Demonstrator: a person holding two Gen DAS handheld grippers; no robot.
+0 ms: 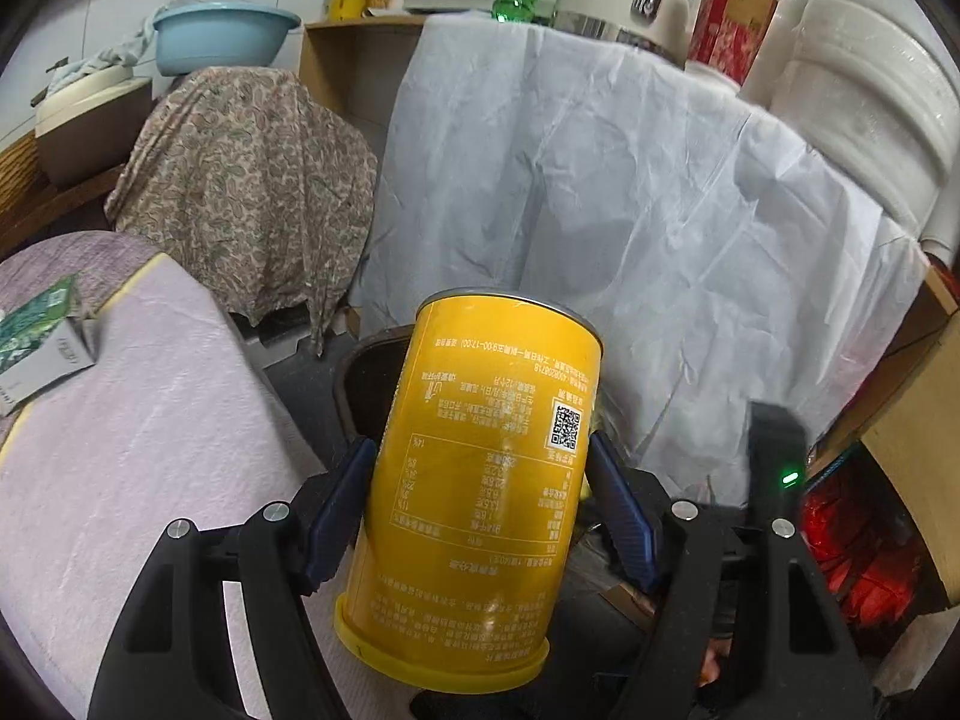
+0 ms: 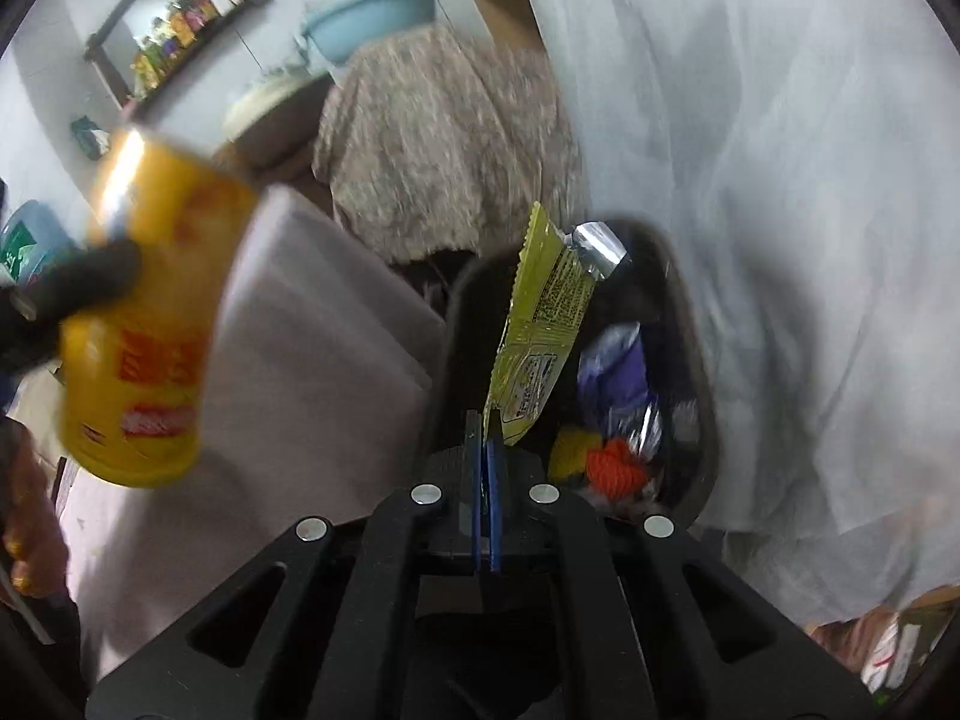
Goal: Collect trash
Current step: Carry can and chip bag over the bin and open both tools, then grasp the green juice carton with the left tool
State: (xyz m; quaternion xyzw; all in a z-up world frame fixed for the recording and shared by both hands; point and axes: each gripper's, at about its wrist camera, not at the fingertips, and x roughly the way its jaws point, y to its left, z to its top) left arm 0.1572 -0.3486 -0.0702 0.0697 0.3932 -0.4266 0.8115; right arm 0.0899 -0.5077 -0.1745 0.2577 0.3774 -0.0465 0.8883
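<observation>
Dark bin (image 2: pixel 690 324) below canister (image 1: pixel 474 480) (wrapper (image 2: pixel 540 324) too)

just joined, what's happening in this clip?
A person is collecting trash with a pair of handheld tongs in each hand. The left tongs are shut on a yellow canister, carried tilted near a dark trash bin. The right tongs pinch a yellow-green snack wrapper by its lower edge, right over the bin, which already holds purple, orange and silver scraps. Neither item has been dropped in yet. The right view is motion-blurred.
</observation>
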